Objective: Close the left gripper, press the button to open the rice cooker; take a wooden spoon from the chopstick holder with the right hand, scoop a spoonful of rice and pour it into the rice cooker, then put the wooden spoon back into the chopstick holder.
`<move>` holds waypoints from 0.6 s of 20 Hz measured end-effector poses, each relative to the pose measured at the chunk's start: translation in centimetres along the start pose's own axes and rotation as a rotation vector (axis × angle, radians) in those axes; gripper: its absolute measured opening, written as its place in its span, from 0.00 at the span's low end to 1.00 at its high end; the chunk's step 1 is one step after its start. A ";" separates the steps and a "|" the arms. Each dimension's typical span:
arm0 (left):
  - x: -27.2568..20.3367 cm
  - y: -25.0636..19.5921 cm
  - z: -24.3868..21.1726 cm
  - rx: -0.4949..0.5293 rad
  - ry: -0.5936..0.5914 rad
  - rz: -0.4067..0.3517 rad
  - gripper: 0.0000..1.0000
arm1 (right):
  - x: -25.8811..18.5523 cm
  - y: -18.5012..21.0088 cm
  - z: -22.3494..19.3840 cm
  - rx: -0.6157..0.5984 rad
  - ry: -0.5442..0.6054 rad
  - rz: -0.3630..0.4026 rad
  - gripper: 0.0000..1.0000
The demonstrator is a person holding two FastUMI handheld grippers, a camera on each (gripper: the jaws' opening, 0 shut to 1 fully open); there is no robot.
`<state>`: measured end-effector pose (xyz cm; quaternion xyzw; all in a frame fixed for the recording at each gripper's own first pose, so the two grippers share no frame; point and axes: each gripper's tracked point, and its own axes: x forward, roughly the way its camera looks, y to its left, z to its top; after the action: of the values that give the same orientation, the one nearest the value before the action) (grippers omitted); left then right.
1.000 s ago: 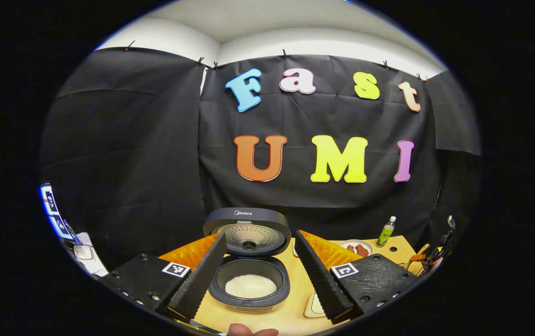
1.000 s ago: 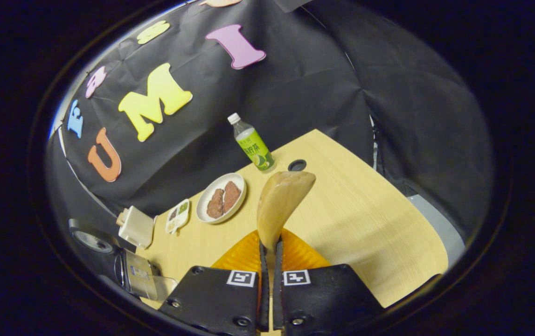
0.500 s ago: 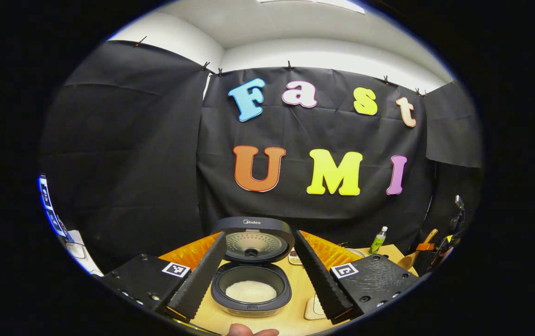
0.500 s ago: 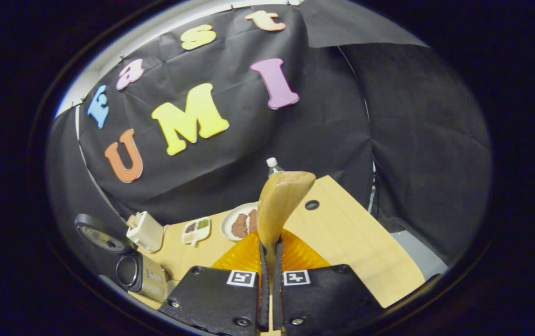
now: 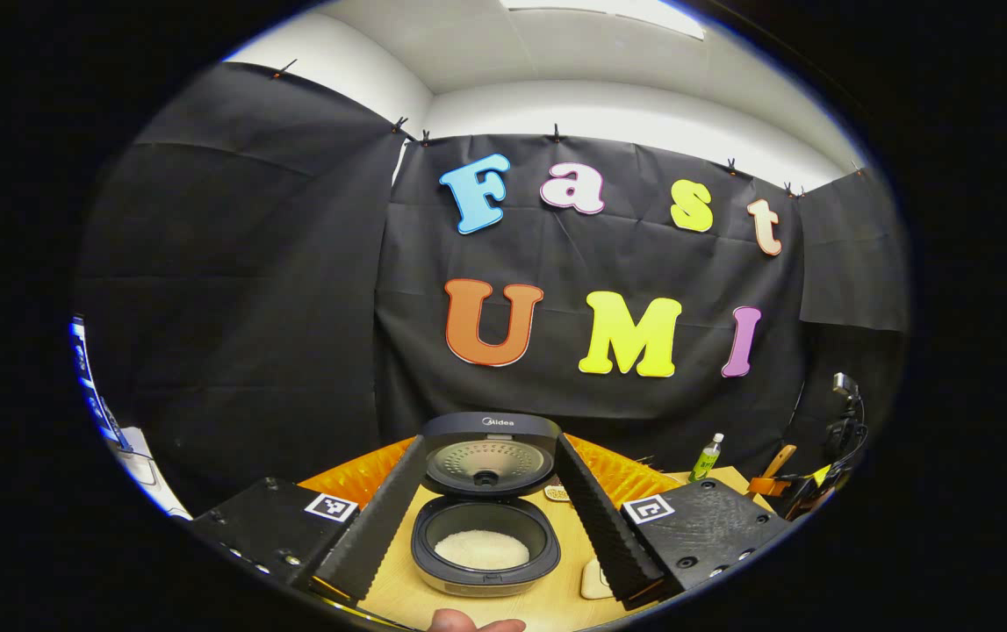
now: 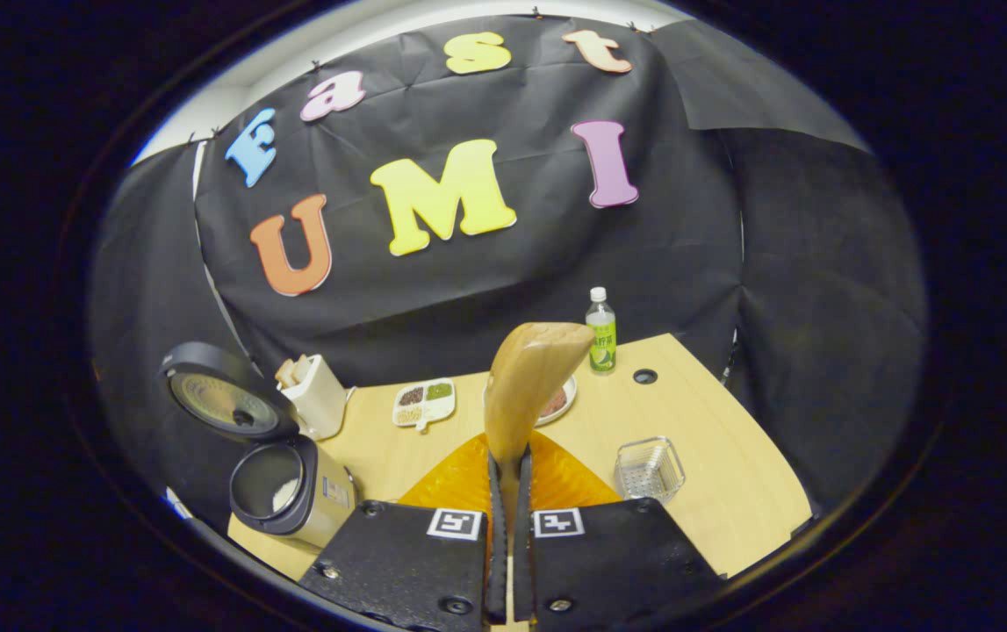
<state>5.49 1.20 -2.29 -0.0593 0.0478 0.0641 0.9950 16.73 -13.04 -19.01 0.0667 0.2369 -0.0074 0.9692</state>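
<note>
While the right gripper (image 6: 509,456) clamps the wooden spoon (image 6: 528,377), newly facing the open rice cooker (image 6: 279,483), the left gripper (image 5: 487,527) stays spread.

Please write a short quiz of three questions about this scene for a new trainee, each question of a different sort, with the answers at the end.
1. True or false: the lid of the dark round rice cooker stands open.
2. What does the right gripper hold? A) green drink bottle B) pale wooden spoon C) white round plate
3. Fill in: inside the cooker's pot lies white ____.

Key:
1. True; the lid is raised behind the pot.
2. B; both fingers press on the wooden spoon.
3. Rice.
</note>
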 end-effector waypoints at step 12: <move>-2.3 2.6 -1.7 0.038 0.072 0.008 0.95 | 5.8 3.4 -10.4 -0.397 0.044 -0.108 0.08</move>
<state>2.72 3.31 -4.01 -0.0427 0.0852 0.0652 0.9933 17.25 -8.18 -30.43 -0.1382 0.2582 -0.0109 0.9561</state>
